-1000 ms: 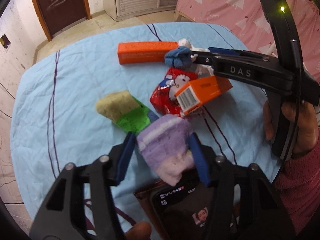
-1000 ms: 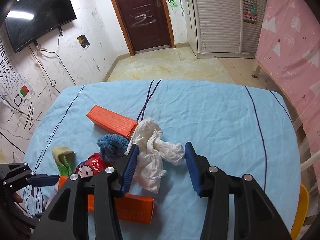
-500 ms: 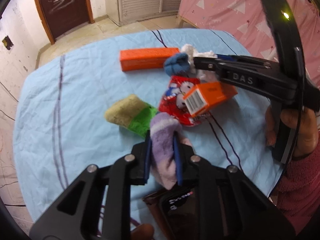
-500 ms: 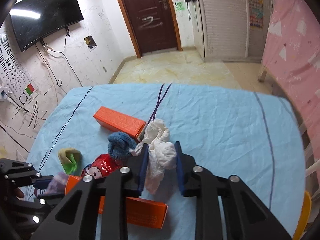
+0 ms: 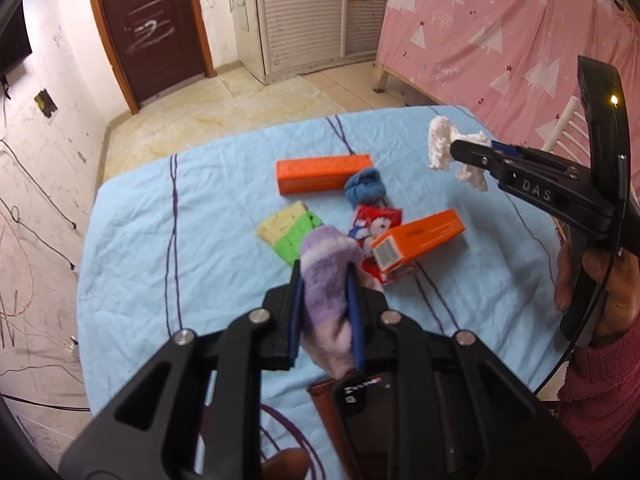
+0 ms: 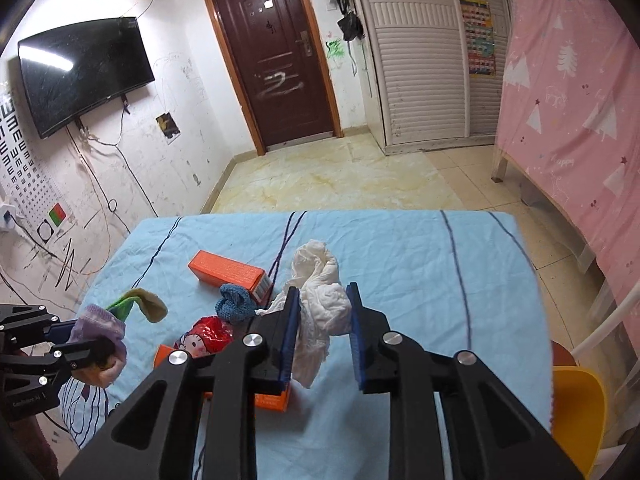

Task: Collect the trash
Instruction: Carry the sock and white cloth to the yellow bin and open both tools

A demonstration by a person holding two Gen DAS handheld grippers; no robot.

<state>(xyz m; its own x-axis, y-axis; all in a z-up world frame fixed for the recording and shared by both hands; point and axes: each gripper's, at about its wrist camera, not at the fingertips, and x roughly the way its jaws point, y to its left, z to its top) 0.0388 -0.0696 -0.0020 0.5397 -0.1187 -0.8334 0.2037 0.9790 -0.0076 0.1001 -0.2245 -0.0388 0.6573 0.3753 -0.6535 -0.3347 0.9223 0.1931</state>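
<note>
Sock, purple, pinched between the blue fingers of the left gripper, clear of the blue-sheeted counter. Right gripper clamped on a crumpled white tissue; the wad bulges above the fingers and hangs below them, also off the sheet.

Left wrist view only: a phone and brown wallet at the near counter edge under the gripper; a hand in a pink-red sleeve gripping the right tool's handle; the right gripper side-on, tissue sticking out past both sides of its tips.

Right wrist view only: wall-mounted TV, eye chart, yellow chair at lower right; the left gripper at the left edge with the sock poking from its tips.

Both views: items left on the sheet: long orange box, blue knit ball just beside it, red cartoon snack packet, second orange box lying partly over the packet, yellow-green sock near the purple one.
</note>
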